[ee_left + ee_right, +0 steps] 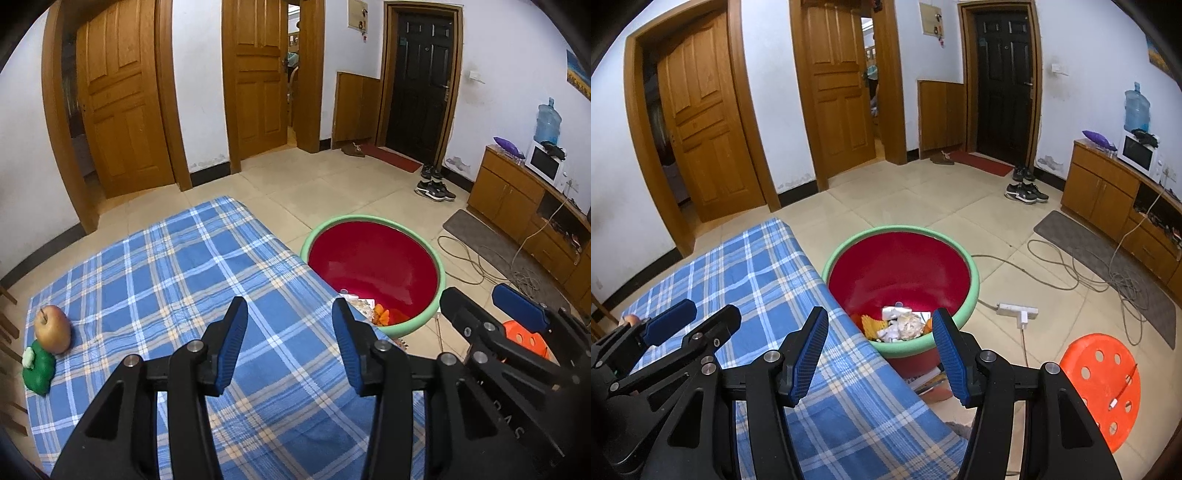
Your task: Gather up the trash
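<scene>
A red basin with a green rim [373, 266] stands on the floor by the table's right edge; it also shows in the right wrist view [901, 269], with crumpled paper and orange scraps [901, 325] at its bottom. My left gripper [290, 328] is open and empty above the blue plaid tablecloth [166, 266]. My right gripper [881, 336] is open and empty over the table's edge, just before the basin; it also shows in the left wrist view [491, 306]. An apple [53, 328] rests on a green object [37, 371] at the table's left.
An orange perforated stool [1102, 387] stands on the floor at the right. A white power strip [1015, 310] and cables [1071, 266] lie beyond it. A wooden cabinet [1108, 192], shoes [1025, 192] and doors are farther back.
</scene>
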Demonstrator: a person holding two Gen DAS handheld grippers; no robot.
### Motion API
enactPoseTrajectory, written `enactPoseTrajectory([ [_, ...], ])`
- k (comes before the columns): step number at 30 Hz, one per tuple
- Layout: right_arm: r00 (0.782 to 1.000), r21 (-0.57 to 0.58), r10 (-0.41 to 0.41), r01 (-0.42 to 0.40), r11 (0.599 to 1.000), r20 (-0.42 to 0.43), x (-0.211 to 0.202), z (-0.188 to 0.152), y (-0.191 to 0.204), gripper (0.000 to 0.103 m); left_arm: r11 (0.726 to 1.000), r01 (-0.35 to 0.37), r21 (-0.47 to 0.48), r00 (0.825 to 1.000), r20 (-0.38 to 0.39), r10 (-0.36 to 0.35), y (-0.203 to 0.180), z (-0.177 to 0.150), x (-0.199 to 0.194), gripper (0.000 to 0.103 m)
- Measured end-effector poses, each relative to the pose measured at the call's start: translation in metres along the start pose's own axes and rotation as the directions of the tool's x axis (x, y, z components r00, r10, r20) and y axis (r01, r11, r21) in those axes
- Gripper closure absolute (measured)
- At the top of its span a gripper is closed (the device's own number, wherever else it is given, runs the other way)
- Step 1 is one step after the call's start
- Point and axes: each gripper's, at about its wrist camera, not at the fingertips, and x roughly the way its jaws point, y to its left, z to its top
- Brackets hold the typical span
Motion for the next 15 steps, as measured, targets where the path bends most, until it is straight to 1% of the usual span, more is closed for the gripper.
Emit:
enactPoseTrajectory([
  [6,1.0,0.002,-0.003,0.003,1.0,0.004,-0.002,0.0015,0.0026,0.044,1.0,-0.011,0.003,1.0,0.007,0.011,0.0002,0.0013,-0.0021,0.056],
  [8,1.0,0.002,-0.003,0.003,1.0,0.004,-0.0025,0.0014,0.0023,0.045,1.0,-0.007,-0.004,1.0,0.004,0.007,0.0004,0.0016,-0.0018,0.056],
  [15,1.0,0.01,-0.006,0.006,1.0,0.007,-0.0023,0.0011,0.0042,0.046,1.0,-0.001,-0.009,1.0,0.004,0.001,-0.0002,0.0024,-0.0004,0.056],
])
